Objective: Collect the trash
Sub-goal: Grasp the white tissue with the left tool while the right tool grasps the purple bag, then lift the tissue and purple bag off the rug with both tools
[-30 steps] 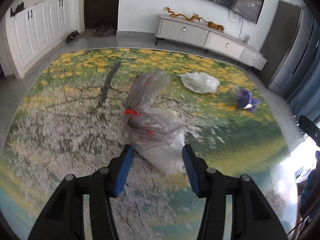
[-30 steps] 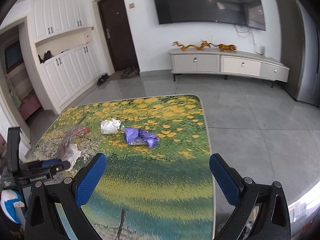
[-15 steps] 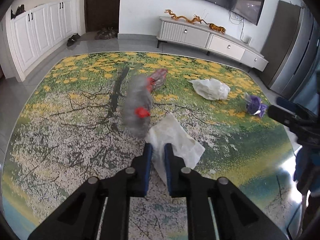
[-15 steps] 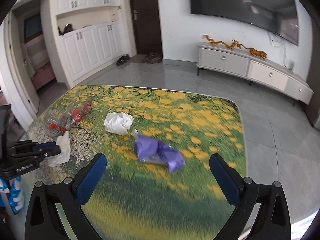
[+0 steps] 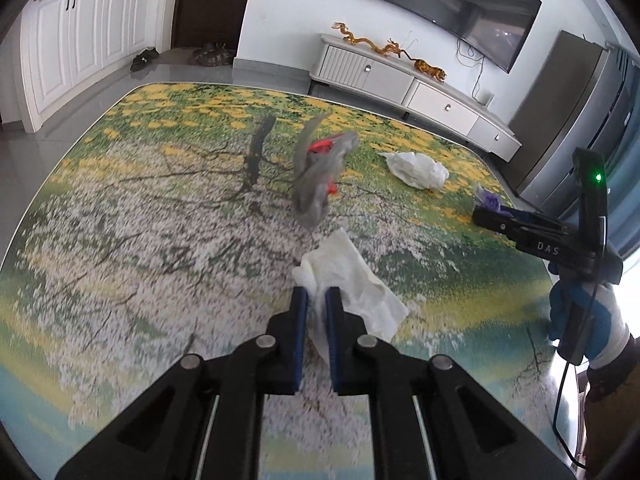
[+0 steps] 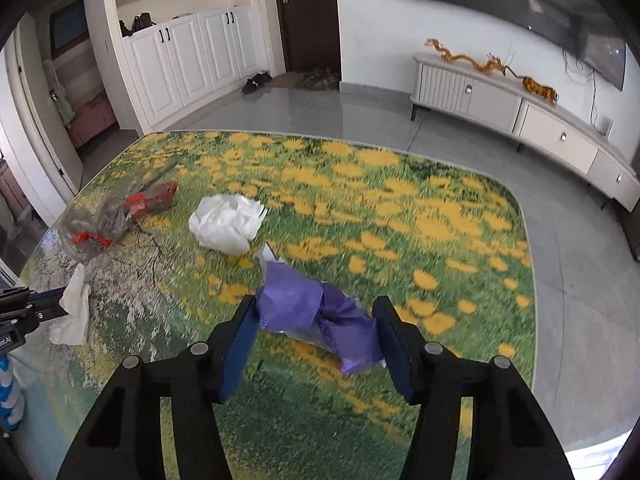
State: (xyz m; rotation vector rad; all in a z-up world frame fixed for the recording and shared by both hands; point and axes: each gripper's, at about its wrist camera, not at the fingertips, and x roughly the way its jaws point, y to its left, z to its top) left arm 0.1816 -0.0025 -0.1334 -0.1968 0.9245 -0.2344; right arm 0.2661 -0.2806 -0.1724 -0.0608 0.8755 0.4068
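Note:
My left gripper (image 5: 316, 300) is shut on a crumpled white tissue (image 5: 352, 284) and holds it above the flower-print table (image 5: 120, 240); the tissue also shows in the right wrist view (image 6: 74, 308). My right gripper (image 6: 314, 316) is open around a purple wrapper (image 6: 316, 312), its fingers on either side of it. A grey plastic bag with red parts (image 5: 320, 176) lies on the table, also in the right wrist view (image 6: 108, 220). A white crumpled bag (image 6: 226, 224) lies mid-table, and shows in the left wrist view (image 5: 416, 168).
The table's far edge (image 6: 360, 144) and right edge (image 6: 530, 280) drop to a grey tiled floor. A low white TV cabinet (image 6: 520, 116) stands against the back wall. White cupboards (image 6: 180, 52) stand at the left.
My left gripper has closed on the white tissue and lifted it off the grey bag. My right gripper has moved forward to the purple wrapper and narrowed around it.

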